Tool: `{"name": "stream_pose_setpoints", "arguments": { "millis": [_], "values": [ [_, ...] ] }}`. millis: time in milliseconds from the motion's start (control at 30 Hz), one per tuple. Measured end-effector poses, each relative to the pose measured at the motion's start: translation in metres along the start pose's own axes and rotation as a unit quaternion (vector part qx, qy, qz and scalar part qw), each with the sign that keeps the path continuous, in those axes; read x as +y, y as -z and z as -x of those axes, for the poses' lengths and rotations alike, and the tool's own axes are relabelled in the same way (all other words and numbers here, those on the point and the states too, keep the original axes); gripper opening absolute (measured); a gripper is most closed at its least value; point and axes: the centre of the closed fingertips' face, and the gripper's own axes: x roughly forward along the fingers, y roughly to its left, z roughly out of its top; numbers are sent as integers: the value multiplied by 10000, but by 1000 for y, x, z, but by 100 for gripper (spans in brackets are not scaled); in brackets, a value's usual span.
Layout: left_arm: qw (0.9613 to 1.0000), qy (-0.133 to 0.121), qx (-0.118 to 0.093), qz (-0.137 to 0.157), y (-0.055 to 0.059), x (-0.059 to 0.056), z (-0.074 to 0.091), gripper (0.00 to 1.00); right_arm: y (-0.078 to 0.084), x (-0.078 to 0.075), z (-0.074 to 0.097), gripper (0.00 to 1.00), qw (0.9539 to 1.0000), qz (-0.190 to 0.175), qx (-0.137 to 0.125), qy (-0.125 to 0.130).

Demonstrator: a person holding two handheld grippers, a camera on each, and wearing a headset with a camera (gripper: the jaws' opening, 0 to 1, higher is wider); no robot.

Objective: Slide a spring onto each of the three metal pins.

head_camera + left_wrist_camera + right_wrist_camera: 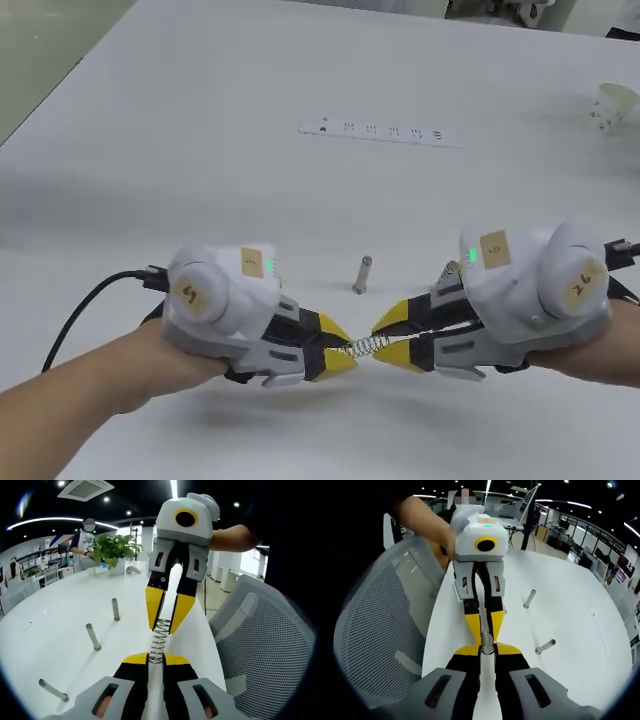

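Observation:
A short steel spring [368, 346] hangs in the air between my two grippers, low over the white table [200, 180]. My left gripper [345, 349] is shut on its left end and my right gripper [386, 338] is shut on its right end, yellow tips nearly touching. In the left gripper view the spring [160, 637] runs from my own jaws up into the right gripper's. One upright metal pin [362, 275] stands just behind the grippers. The left gripper view has three pins: the far pin [115, 609] looks coiled, a bare pin [93, 637], and the nearest pin [52, 690].
A white power strip [380, 131] lies further back, and a paper cup [612, 105] sits at the far right. A black cable [80, 310] trails left from the left gripper. A mesh chair [260, 645] stands at the table's near edge.

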Motion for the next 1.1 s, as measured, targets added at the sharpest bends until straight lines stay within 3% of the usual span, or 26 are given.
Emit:
{"name": "stream_pose_setpoints", "arguments": {
  "millis": [167, 367, 467, 867, 1100],
  "values": [
    [10000, 11, 7, 31, 0, -1, 0, 2, -9, 2, 0, 7, 9995, -99, -308, 17],
    [10000, 18, -17, 55, 1, -1, -1, 2, -15, 3, -1, 7, 9987, -72, -505, 78],
    [9999, 87, -49, 72, -2, -6, -4, 2, -25, 3, -1, 7, 9963, -216, -825, 131],
    [9999, 54, -71, 140, -5, -6, -4, 2, -27, 4, -3, 6, 9949, -61, -964, 288],
    [9996, 60, -100, 266, -6, -5, -4, 2, -28, 3, -3, 6, 9960, 90, -836, 301]
  ]
}}
